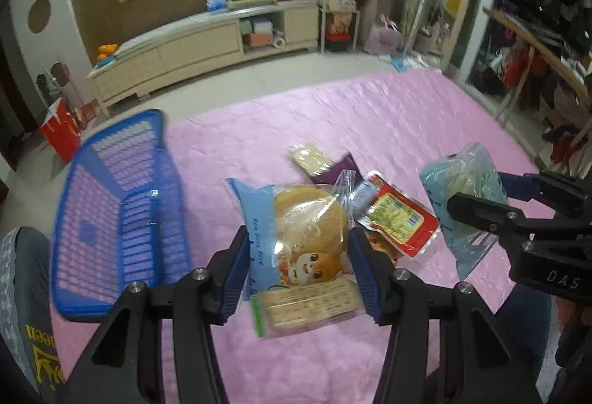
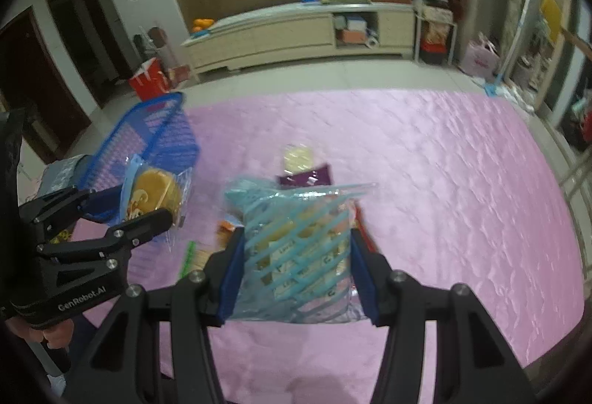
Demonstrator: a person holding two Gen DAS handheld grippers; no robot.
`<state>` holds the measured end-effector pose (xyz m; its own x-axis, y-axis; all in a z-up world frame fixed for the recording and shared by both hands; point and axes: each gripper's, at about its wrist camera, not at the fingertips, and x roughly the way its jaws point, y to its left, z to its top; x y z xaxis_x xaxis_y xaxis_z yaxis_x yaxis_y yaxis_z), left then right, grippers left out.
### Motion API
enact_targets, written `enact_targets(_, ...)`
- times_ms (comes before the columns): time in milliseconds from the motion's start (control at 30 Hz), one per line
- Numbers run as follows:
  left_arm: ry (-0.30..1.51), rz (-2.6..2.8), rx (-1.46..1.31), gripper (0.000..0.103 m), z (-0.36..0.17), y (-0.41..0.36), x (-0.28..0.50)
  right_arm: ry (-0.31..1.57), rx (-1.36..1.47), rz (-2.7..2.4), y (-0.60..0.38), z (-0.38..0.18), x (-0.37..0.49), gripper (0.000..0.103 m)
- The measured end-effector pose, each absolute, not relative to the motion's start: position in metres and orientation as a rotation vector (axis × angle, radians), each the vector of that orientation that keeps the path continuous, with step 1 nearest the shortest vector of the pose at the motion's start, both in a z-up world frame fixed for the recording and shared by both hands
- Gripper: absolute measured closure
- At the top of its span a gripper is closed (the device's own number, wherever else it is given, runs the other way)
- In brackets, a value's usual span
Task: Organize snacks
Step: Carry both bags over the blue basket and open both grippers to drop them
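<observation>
My left gripper (image 1: 298,241) is shut on a clear bun packet (image 1: 303,230) with a blue edge and a cartoon print, held above the pink mat (image 1: 370,115). To its right, my right gripper (image 1: 484,193) grips a pale blue striped snack bag (image 1: 462,174). In the right wrist view that gripper (image 2: 296,244) has both pads pressed on the striped bag (image 2: 296,219), and the left gripper (image 2: 137,204) holds the bun packet (image 2: 155,189) in front of the blue slatted basket (image 2: 166,130). A red packet (image 1: 399,219), a purple packet (image 1: 333,170) and a yellowish cracker packet (image 1: 310,156) lie on the mat.
The blue basket (image 1: 125,122) stands tilted at the mat's left edge. A person's patterned knee (image 1: 22,274) is at the lower left. Tiled floor, a red bag (image 1: 61,130) and a long cream cabinet (image 1: 207,41) lie beyond the mat. Clothes racks (image 1: 536,52) line the right.
</observation>
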<state>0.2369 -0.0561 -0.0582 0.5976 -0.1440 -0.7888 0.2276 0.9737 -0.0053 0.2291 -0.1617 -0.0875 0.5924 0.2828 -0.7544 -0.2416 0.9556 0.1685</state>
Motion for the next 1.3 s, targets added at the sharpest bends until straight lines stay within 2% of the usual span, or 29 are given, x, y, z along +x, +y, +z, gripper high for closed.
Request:
enact_targets(233,0.858,-0.160,0.081,0.053,-0.026,0.008,0.214,0.847,0.015,0.390,-0.103,-0.067,0.227,0.045)
enact_targets(600,0.831,-0.036,0.036,0.053,-0.011,0.101,0.202,0.866,-0.032,0.532,-0.010,-0.062,0.238,0.045)
enact_targets(1300,0.937,-0.053,-0.076,0.052,-0.059,0.164,0.236,0.999,-0.043,0.604,0.059,-0.089,0.276,0.045)
